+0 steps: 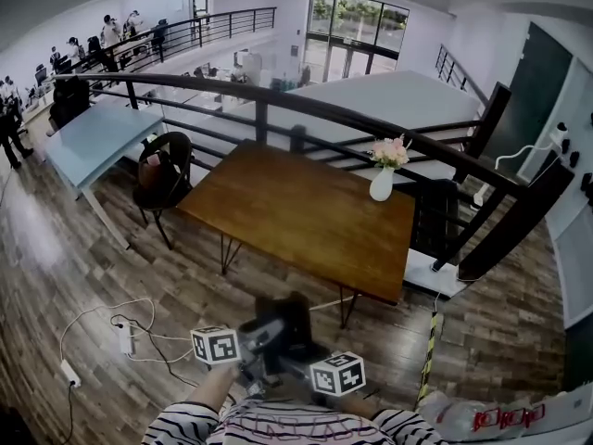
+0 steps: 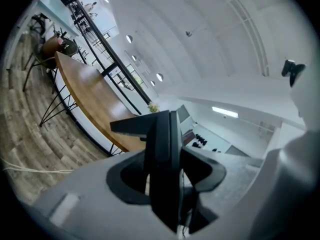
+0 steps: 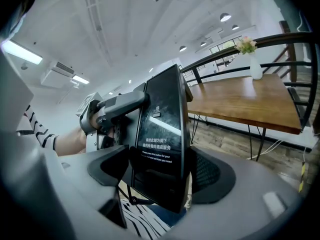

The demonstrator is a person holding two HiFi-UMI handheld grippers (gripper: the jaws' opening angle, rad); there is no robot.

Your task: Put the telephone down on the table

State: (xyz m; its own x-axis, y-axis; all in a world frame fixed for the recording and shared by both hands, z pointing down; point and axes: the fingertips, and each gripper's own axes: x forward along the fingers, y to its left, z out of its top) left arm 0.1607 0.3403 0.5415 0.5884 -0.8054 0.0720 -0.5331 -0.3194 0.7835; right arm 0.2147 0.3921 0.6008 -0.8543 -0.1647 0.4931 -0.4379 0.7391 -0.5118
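Black telephone (image 3: pixel 162 134) up in the air, clamped from both sides: the left gripper (image 1: pixel 243 349) has its jaws closed on one edge, and the right gripper (image 1: pixel 310 364) pinches the printed panel from the other. It hangs close to the person's striped sleeves, over the plank floor (image 1: pixel 74 248) and well short of the wooden table (image 1: pixel 306 221). A white vase (image 1: pixel 382 185) of flowers stands at the table's far edge.

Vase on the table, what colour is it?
White; the vase shows best in the head view.
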